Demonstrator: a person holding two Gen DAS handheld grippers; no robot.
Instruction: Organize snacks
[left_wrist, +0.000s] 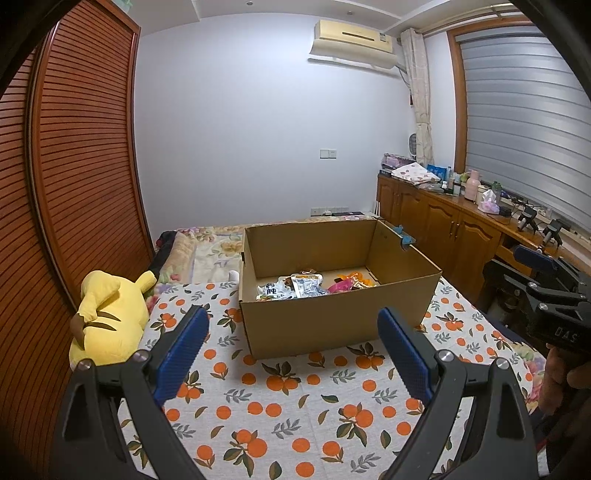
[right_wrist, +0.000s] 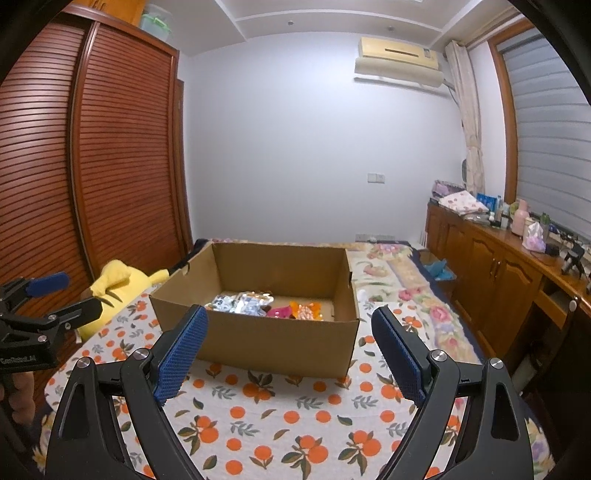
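Both tongs hover above an orange-print bedspread (left_wrist: 295, 424), jaws spread wide and grasping nothing. Ahead of the left gripper (left_wrist: 291, 354), between its blue fingers, sits an open cardboard box (left_wrist: 332, 321). The right gripper (right_wrist: 290, 350) faces the same box from its other side. The snack packets (left_wrist: 291, 288) lie loose on the box floor, silver-white ones beside pink and orange ones. A yellow plush toy (left_wrist: 107, 317) lies left of the left gripper.

Left gripper (left_wrist: 291, 354) and right gripper (right_wrist: 290, 354): black angular frames, silver screws, blue ridged finger pads (left_wrist: 181, 349); white lettering on the bodies
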